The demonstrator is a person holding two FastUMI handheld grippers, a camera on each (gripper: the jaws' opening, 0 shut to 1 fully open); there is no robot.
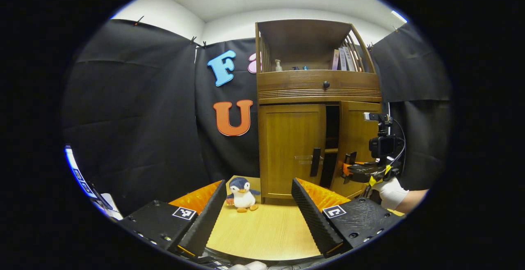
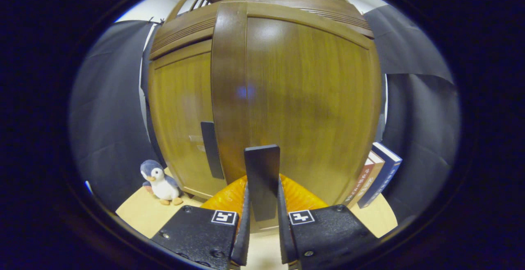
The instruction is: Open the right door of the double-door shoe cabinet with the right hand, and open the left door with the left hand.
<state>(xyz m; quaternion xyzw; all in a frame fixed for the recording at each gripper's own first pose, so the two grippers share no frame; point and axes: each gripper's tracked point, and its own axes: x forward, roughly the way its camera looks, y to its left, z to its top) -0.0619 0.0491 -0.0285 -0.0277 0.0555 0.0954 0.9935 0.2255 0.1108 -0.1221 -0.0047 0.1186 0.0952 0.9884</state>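
Observation:
The wooden shoe cabinet [image 1: 318,89] stands on the table ahead of me. Its left door [image 1: 289,147] is closed, with a dark upright handle [image 1: 315,161]. The right door [image 1: 357,134] is swung partly open, showing a dark gap beside it. My right gripper [image 1: 349,166], held by a gloved hand [image 1: 391,192], is at that door's handle. In the right gripper view the right door [image 2: 307,97] is close in front, and the right gripper [image 2: 262,198] is shut on its dark handle [image 2: 262,171]. My left gripper [image 1: 258,204] is open, low and well short of the left door.
A plush penguin [image 1: 243,194] sits on the wooden table [image 1: 266,229] left of the cabinet's foot. Books [image 2: 375,179] lean against the cabinet's right side. The upper shelf holds a bottle [image 1: 278,65] and more books [image 1: 344,58]. Black cloth walls surround the booth.

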